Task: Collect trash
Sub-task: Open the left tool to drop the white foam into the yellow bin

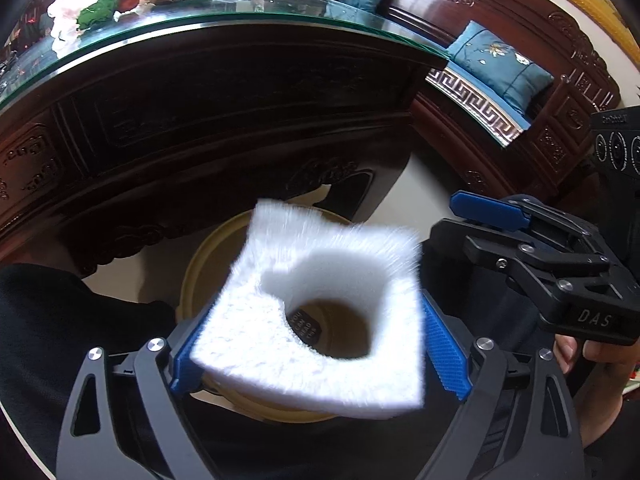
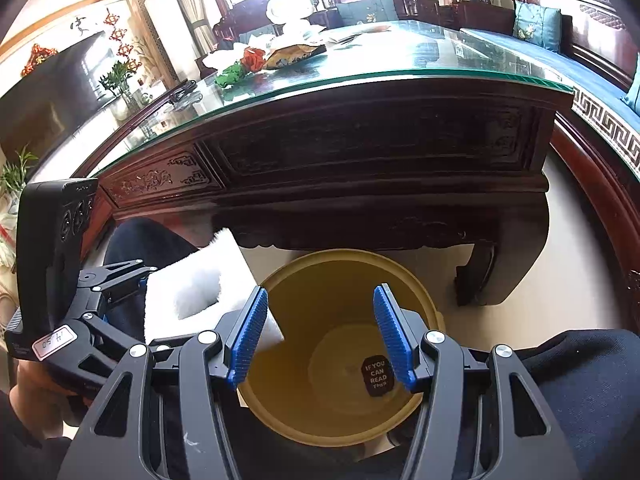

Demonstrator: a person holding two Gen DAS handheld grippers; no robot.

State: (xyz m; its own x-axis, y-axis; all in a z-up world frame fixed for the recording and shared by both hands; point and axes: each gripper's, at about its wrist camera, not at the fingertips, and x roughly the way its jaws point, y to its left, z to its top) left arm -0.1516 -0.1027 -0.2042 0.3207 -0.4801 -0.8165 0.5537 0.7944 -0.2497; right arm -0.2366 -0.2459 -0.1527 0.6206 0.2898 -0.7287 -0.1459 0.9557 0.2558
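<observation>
A white foam square (image 1: pixel 280 344) with a round hole lies between the blue pads of my left gripper (image 1: pixel 320 300), right above the yellow bin (image 1: pixel 208 248). The foam is blurred while the fingers (image 1: pixel 444 352) are sharp; it looks loose, with the jaws spread wide. From the right wrist the foam (image 2: pixel 188 288) hangs over the bin's left rim (image 2: pixel 340 254). My right gripper (image 2: pixel 320 290) stands open over the bin's mouth with nothing in it. A black sticker (image 2: pixel 376 376) lies on the bin's bottom. Red (image 2: pixel 254 58) and green (image 2: pixel 232 74) crumpled paper and a snack bag (image 2: pixel 294 54) lie on the table.
A dark carved wooden table with a glass top (image 2: pixel 400 80) stands just behind the bin. A wooden sofa with blue cushions (image 2: pixel 536 28) runs along the right. The person's dark-clothed legs (image 2: pixel 580 380) flank the bin on a pale floor.
</observation>
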